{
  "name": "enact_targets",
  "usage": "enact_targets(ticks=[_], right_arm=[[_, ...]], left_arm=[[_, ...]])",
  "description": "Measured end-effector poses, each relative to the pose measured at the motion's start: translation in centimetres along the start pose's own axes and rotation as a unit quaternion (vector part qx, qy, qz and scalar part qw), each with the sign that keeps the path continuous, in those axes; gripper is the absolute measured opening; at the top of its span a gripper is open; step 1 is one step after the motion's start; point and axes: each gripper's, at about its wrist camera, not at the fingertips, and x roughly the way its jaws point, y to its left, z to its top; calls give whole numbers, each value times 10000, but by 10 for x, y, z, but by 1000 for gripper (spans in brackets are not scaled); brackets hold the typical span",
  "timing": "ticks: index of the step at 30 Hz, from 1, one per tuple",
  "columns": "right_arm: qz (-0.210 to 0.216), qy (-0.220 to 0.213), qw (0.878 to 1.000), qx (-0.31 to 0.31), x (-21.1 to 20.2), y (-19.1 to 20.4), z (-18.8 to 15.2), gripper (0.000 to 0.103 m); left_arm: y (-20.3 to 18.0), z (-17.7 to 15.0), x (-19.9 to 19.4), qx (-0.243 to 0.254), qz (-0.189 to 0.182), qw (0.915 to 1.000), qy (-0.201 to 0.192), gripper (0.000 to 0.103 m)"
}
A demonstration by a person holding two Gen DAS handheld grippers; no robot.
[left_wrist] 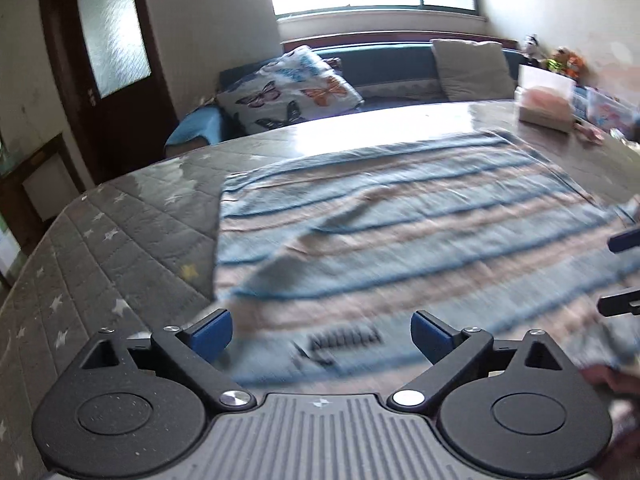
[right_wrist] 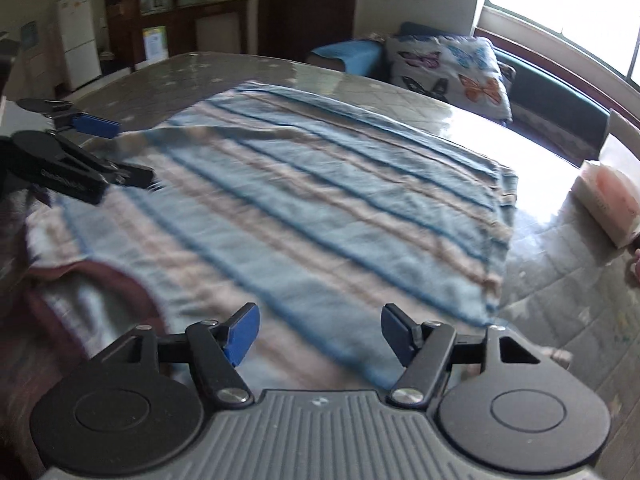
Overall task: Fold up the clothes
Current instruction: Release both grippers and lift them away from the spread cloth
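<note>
A light-blue shirt with beige and dark-blue stripes lies spread flat on the table, its dark red collar near me. My left gripper is open and empty, low over the shirt's near edge by a printed label. My right gripper is open and empty over the shirt's near edge beside the collar. The left gripper also shows in the right wrist view, jaws apart over a shirt corner. The right gripper's fingers show at the right edge of the left wrist view.
The table has a grey quilted star-print cover under a shiny sheet. A tissue box stands at the far right of the table. A sofa with a butterfly cushion lies behind. A dark door and cabinets stand beyond.
</note>
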Motion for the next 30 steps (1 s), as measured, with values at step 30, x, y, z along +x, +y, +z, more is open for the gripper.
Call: enact_targets(ticks=[30], right_arm=[[-1454, -774, 9720, 1673, -95, -52, -107, 81]], left_arm=[[-78, -27, -45, 180, -211, 9986, -460, 103]])
